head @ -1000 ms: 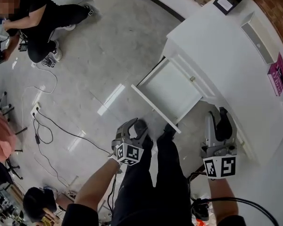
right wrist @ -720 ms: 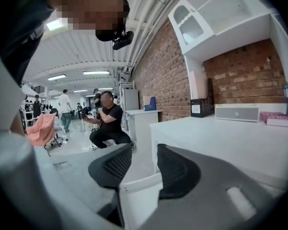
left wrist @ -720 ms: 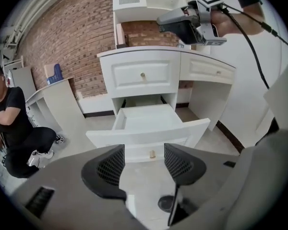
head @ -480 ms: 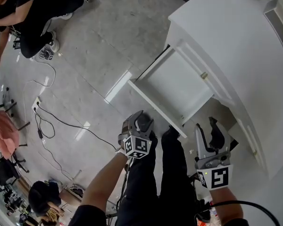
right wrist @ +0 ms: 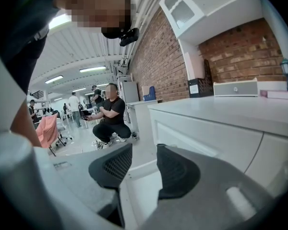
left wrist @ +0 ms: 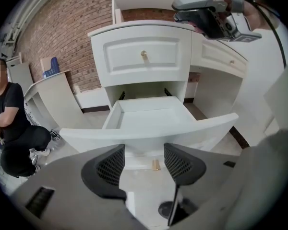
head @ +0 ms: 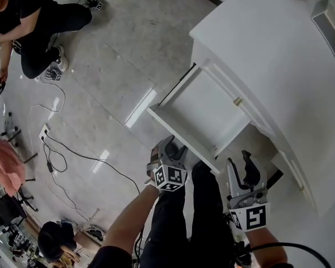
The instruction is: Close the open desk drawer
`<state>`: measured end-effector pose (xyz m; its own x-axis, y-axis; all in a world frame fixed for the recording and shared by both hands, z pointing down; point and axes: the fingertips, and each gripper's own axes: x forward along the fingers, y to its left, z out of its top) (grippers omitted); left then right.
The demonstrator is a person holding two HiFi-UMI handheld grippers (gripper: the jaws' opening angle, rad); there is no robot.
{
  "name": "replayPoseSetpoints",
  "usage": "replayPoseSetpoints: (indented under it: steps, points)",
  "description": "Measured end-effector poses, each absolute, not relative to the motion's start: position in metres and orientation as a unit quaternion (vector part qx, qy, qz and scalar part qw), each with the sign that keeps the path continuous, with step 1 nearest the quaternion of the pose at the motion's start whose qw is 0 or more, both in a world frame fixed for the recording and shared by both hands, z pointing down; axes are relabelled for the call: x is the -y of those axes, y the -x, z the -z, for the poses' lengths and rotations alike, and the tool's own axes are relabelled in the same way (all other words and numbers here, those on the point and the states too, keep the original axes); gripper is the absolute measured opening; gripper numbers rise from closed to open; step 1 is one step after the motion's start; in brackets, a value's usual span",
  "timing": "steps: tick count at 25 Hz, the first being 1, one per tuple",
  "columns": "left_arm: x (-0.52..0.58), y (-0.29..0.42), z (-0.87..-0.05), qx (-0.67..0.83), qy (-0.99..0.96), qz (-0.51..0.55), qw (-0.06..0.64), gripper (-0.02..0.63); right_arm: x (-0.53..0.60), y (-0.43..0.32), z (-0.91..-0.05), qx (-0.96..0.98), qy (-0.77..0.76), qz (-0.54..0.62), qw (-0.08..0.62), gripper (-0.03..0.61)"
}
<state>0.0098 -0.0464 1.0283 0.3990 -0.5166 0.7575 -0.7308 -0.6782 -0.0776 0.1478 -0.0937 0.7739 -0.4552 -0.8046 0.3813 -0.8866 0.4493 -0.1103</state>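
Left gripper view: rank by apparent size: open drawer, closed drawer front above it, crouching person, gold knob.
1. open drawer
2-3. closed drawer front and crouching person, about alike; person cut by frame edge
4. gold knob

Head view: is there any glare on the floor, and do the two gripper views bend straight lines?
Head view: yes, bright streaks of reflected light lie on the glossy floor. Left gripper view: strong fisheye, the front edge of the drawer bows and the picture corners are black. Right gripper view: the same black corners, and the ceiling lights glow bright.
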Motion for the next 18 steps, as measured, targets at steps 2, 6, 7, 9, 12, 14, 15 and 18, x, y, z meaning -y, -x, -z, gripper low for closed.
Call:
replayPoseSetpoints:
  steps: [2, 6, 7, 9, 12, 14, 15, 18]
  points:
    - [0.052, -0.016, -1.029, 0.375, -0.826, -0.399, 0.135, 0.253, 0.093, -0.146, -0.775, 0.842, -0.499, -0.151, 0.139, 0.163]
    - [0.067, -0.028, -1.026, 0.375, -0.826, -0.400, 0.132, 0.253, 0.099, -0.142, -0.769, 0.845, -0.495, -0.150, 0.136, 0.161]
    - [0.072, -0.031, -1.025, 0.375, -0.826, -0.400, 0.131, 0.253, 0.101, -0.143, -0.767, 0.846, -0.495, -0.148, 0.135, 0.161]
    - [0.082, -0.039, -1.025, 0.372, -0.828, -0.400, 0.127, 0.253, 0.106, -0.146, -0.764, 0.846, -0.497, -0.144, 0.134, 0.159]
    - [0.095, -0.050, -1.025, 0.367, -0.832, -0.398, 0.122, 0.253, 0.111, -0.154, -0.763, 0.842, -0.503, -0.141, 0.134, 0.156]
    - [0.103, -0.057, -1.025, 0.363, -0.835, -0.396, 0.119, 0.253, 0.112, -0.159, -0.764, 0.840, -0.506, -0.143, 0.135, 0.155]
    - [0.107, -0.061, -1.024, 0.362, -0.836, -0.395, 0.118, 0.253, 0.112, -0.160, -0.765, 0.840, -0.506, -0.144, 0.136, 0.155]
    - [0.119, -0.071, -1.024, 0.361, -0.839, -0.390, 0.115, 0.253, 0.112, -0.162, -0.766, 0.840, -0.505, -0.145, 0.136, 0.155]
